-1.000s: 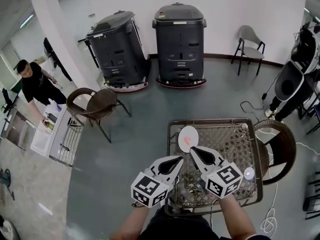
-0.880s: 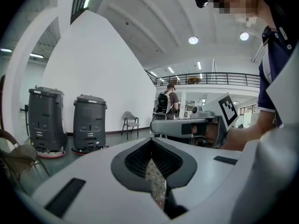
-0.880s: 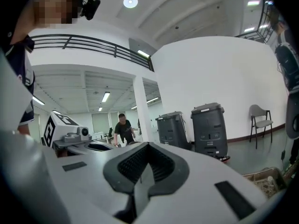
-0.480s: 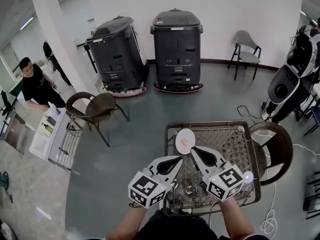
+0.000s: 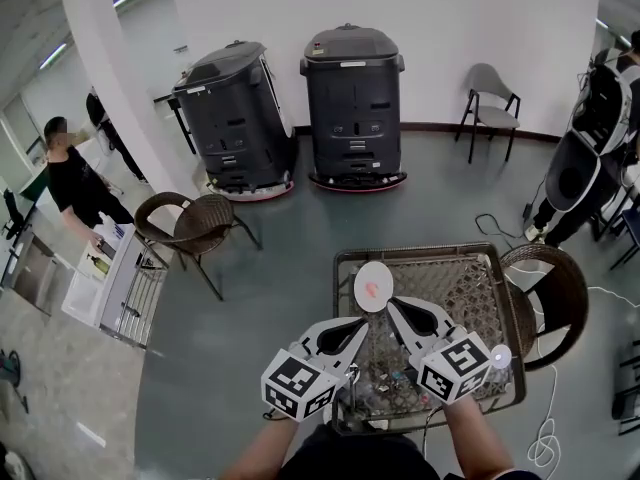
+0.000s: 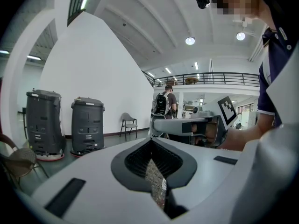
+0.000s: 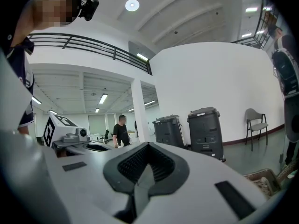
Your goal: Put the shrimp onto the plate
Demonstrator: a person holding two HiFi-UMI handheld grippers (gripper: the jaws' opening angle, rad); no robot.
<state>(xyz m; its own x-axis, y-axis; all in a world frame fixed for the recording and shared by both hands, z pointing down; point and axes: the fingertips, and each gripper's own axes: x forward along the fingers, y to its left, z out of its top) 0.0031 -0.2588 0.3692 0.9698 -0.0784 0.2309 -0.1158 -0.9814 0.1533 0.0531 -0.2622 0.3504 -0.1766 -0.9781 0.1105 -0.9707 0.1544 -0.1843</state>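
A white plate (image 5: 372,280) lies at the far left of the wicker-topped table (image 5: 470,278), with a pink shrimp (image 5: 371,290) on it. My left gripper (image 5: 358,325) hangs over the table's near left, its tips just short of the plate, and it is shut with nothing in it. My right gripper (image 5: 394,305) is beside it, tips close to the plate's near right rim, also shut and empty. In the left gripper view the left gripper (image 6: 152,142) points level into the room. The right gripper (image 7: 148,146) does the same in the right gripper view.
A small white round thing (image 5: 499,356) stands at the table's right edge, and several small items (image 5: 392,378) lie near its front. One wicker chair (image 5: 552,290) is at the table's right, another (image 5: 190,213) to the left. Two black machines (image 5: 352,103) stand by the far wall.
Both grippers have drawn slightly back toward me and stayed shut. The plate and shrimp have not moved. The person at far left has turned away.
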